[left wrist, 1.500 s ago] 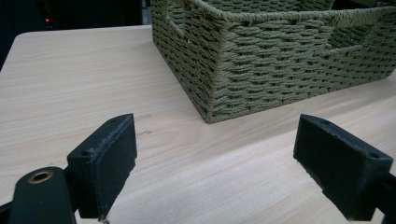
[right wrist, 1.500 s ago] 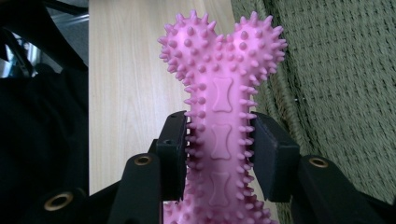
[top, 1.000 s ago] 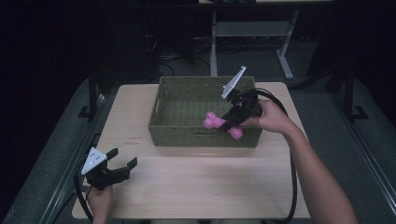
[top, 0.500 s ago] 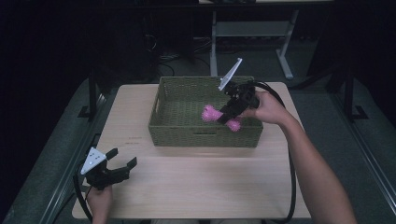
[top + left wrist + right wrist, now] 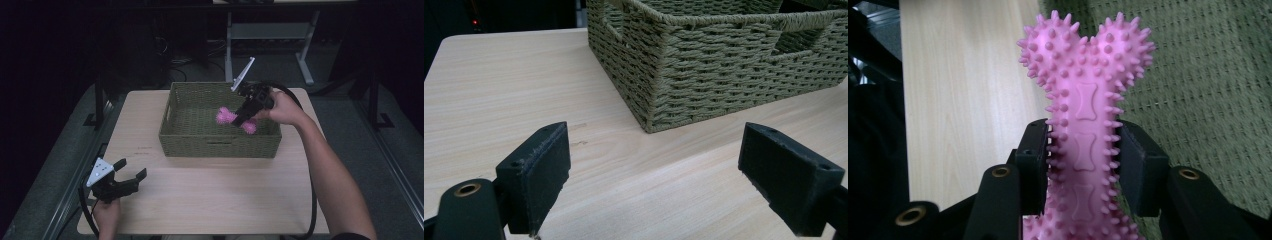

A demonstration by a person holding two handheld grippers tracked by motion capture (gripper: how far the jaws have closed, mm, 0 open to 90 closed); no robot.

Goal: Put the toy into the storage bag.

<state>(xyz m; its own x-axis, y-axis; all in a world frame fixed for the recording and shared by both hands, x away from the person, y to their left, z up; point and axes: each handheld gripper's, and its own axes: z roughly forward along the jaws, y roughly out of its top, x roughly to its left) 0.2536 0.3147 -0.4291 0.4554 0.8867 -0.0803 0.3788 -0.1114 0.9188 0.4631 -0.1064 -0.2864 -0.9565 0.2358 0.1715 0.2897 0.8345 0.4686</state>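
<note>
I can read no words, numbers or brand marks anywhere — only small raised bone-shaped emblems down the shaft of the pink spiky bone toy (image 5: 1085, 125), nothing lettered.

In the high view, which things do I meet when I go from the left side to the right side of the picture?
left gripper → woven basket → pink spiky bone toy → right gripper, its jaws closed on the toy above the basket → the person's right hand.
</note>
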